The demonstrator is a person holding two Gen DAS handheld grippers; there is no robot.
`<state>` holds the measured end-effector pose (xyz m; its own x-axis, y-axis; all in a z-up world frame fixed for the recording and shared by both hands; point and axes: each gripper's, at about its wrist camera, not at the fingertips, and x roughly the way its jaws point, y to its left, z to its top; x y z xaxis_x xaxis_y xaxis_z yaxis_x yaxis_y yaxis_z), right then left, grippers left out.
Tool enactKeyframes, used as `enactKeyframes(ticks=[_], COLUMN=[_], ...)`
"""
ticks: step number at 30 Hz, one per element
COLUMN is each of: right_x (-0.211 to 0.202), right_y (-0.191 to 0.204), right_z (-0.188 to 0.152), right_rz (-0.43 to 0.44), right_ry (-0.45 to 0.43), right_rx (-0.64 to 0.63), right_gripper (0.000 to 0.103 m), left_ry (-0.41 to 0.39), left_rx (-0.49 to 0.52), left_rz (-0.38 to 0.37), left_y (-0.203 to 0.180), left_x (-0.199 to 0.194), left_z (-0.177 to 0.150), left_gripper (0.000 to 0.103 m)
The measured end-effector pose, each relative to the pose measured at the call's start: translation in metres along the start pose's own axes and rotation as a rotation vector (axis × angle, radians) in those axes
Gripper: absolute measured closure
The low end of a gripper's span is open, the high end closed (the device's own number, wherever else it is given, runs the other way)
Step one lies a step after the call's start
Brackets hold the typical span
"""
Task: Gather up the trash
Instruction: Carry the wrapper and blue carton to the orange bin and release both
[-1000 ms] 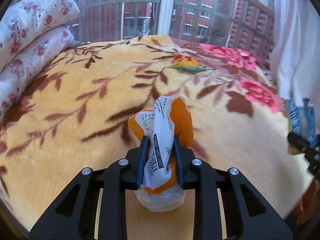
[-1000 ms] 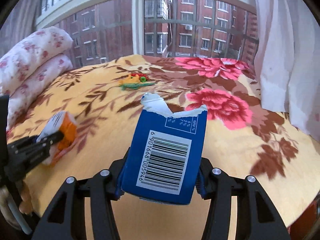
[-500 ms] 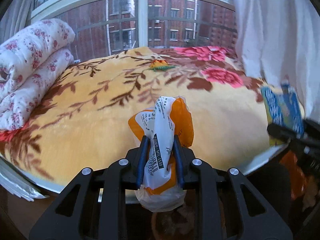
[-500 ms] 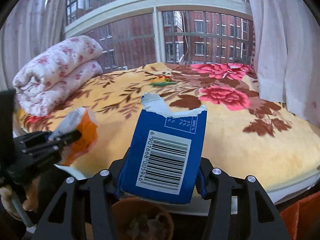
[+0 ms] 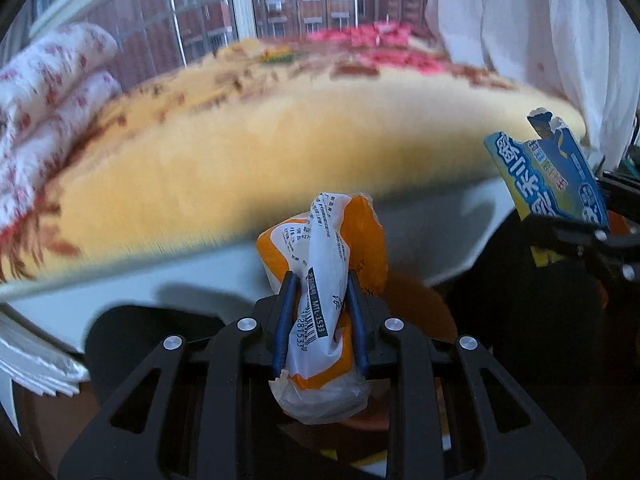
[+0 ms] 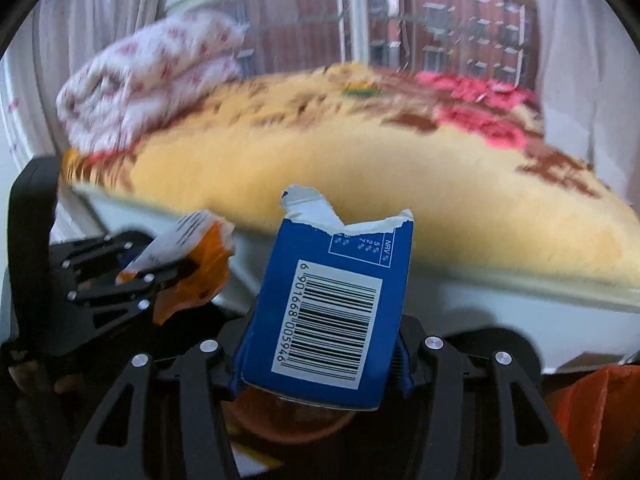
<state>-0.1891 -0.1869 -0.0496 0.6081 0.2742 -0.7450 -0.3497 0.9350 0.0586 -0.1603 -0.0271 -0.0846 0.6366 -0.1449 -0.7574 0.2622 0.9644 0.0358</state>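
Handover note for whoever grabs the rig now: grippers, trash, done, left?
Left gripper: shut on crumpled orange-and-white plastic wrapper.
Right gripper: shut on torn blue cardboard carton.
Both are off the yellow floral blanket, held past the bed edge above a brown round bin, partly hidden.
Done: both picked up.
Left: drop both; a small green-orange item remains on the blanket.

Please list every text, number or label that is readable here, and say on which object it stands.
"MTL-1533" and "281533": orange and white wrapper, beside its barcode.
"6 901668 005946": barcode label of the blue packet.
"NRV%", "5", "2", "7": same packet, near its torn top.
Other print on both: not legible to me.
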Motion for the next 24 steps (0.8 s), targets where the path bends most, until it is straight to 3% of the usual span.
enactKeyframes(ticks=[6,16,18,19,20,24], right_x=[0.041,0.083,0.086,0.086,0.084,0.077], right_y=[0.006,-0.001,-0.002,-0.002,-0.003,-0.009], right_z=[-0.016,-0.025,-0.025,-0.025,-0.025,-0.023], right_rz=[0.013,0.055,0.059,0.055,0.048,0.047], right_ry=[0.133,0.260,0.265,0.264,0.258,0.231], right_rx=[-0.009,0.006,0.003,0.000,0.001,0.014], right_gripper=[0.050,0.049,0.046,0.041,0.031,0.029], left_ry=[0.154,0.267,0.274,0.276,0.266,0.235], left_rx=[-0.044,-0.085,-0.086,-0.088,-0.089,-0.078], left_rz=[-0.040,-0.044,-0.033,-0.021,-0.007,-0.006], left_y=[0.007,0.019,0.020,0.021,0.021,0.020], left_x=[0.045,0.079,0.080,0.080,0.077,0.070], left_z=[-0.017,-0.027,-0.028,-0.028,-0.029,-0.029], left_gripper=[0.079,0.076,0.061,0.041,0.028,0.027])
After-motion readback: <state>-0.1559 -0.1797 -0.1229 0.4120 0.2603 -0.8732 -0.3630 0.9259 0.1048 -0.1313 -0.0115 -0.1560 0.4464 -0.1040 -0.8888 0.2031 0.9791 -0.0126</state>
